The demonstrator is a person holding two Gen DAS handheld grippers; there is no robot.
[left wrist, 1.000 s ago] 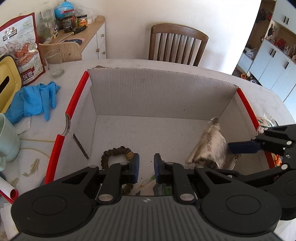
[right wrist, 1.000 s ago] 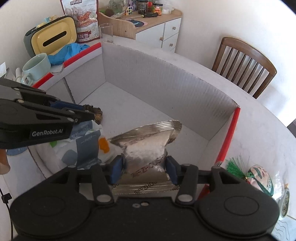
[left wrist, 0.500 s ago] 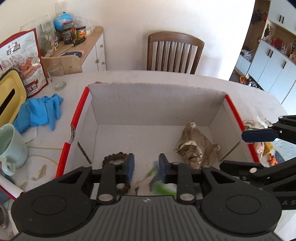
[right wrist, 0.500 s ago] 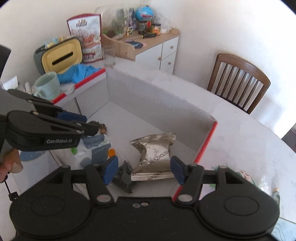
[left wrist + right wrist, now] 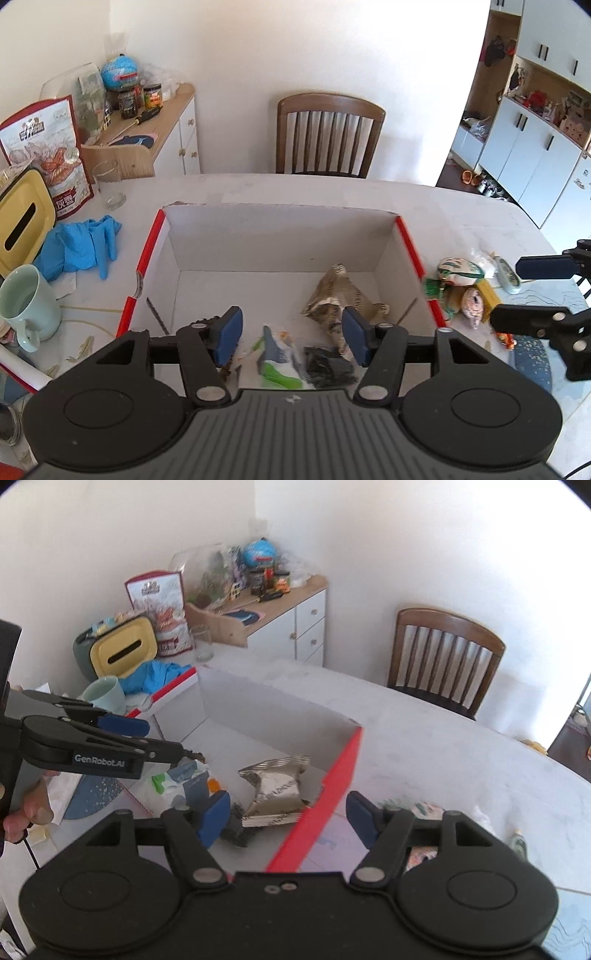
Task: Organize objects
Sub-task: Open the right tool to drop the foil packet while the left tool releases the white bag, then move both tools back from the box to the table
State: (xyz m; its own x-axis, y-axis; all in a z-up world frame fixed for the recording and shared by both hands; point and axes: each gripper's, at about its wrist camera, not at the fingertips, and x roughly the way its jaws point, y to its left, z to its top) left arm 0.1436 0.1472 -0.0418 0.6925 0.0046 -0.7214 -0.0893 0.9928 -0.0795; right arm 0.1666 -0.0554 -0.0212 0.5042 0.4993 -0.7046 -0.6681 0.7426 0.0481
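A white cardboard box with red edges lies open on the table. Inside lie a silver foil packet, a white and green packet, a dark object and a bead bracelet, mostly hidden behind a finger. My left gripper is open and empty, raised above the box's near side. My right gripper is open and empty above the box's red right edge. Loose small objects lie on the table right of the box.
Left of the box are a blue glove, a pale green mug, a yellow container, a glass and a snack bag. A wooden chair stands behind the table. A cluttered cabinet stands at the back left.
The right gripper let go of the foil packet into the box, opened and pulled back to the right. The left gripper released the white and green packet, opened wide and rose.
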